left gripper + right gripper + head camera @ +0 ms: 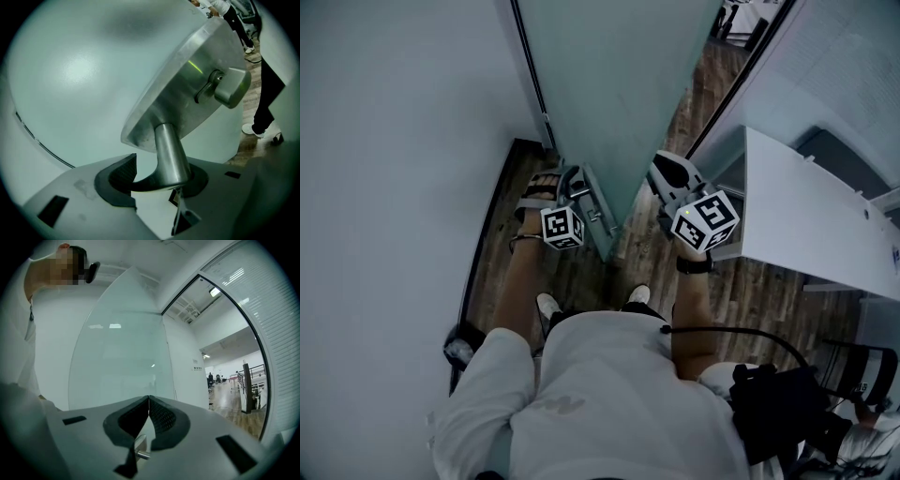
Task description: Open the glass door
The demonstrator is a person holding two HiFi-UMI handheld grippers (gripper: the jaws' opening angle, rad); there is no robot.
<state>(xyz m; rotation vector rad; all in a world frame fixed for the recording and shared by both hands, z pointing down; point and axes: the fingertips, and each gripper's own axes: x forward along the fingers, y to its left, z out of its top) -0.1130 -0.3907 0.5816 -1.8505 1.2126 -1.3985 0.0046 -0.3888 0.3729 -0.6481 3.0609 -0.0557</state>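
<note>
The frosted glass door [619, 84] stands ajar, its edge toward me. My left gripper [574, 190] is at the door's metal lock plate [598, 214]. In the left gripper view the steel lever handle [171, 150] runs from the lock plate [187, 89] down between the jaws, and the left gripper [154, 180] is shut on it. A thumb-turn [227, 86] sits higher on the plate. My right gripper [667, 171] hangs just right of the door's edge, shut and empty. In the right gripper view its pads [149, 401] meet, with the glass door [122, 362] ahead.
A white wall [394, 141] closes the left side. A white counter [806, 216] juts in at the right, close to my right gripper. The dark door frame [741, 75] borders the gap, which opens onto a wood-floored hall [229, 394]. A person's dark-trousered legs [265, 103] stand beyond the door.
</note>
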